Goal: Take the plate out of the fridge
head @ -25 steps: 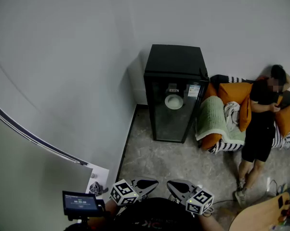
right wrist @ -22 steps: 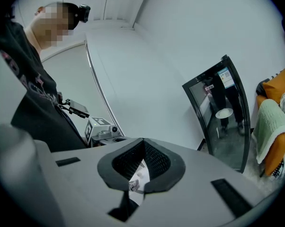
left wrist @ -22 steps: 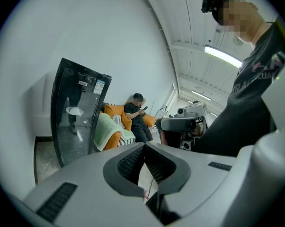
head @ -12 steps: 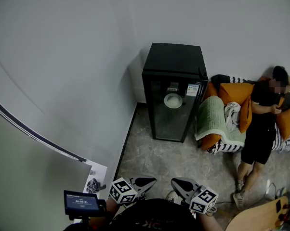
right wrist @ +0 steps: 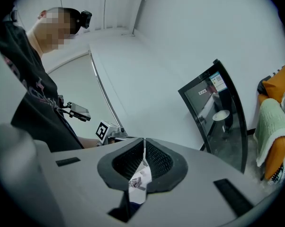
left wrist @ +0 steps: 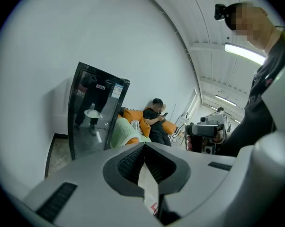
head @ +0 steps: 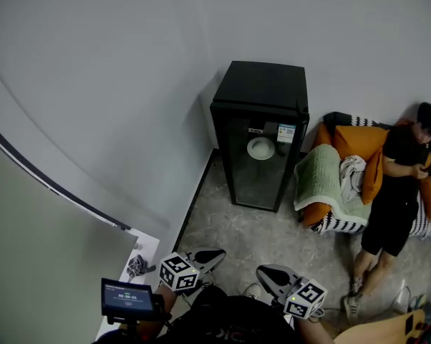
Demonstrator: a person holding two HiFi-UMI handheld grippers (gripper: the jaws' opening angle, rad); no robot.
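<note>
Black T-shirt [right wrist: 38,112], pink print; grey left gripper [left wrist: 144,146], right gripper [right wrist: 144,142]: black ribbed jaws, checker-marked cubes [head: 178,273].

Perhaps a lab lounge, glass-door fridge [head: 262,92], orange cushions [head: 355,142]

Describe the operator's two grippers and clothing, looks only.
The left gripper and right gripper match: light grey wedge-shaped bodies with black ribbed pads at a pointed nose. Each carries a white cube with black square markers. A small dark screen is mounted beside the left one. The person wears a black shirt with a pale print, plus a head camera.
</note>
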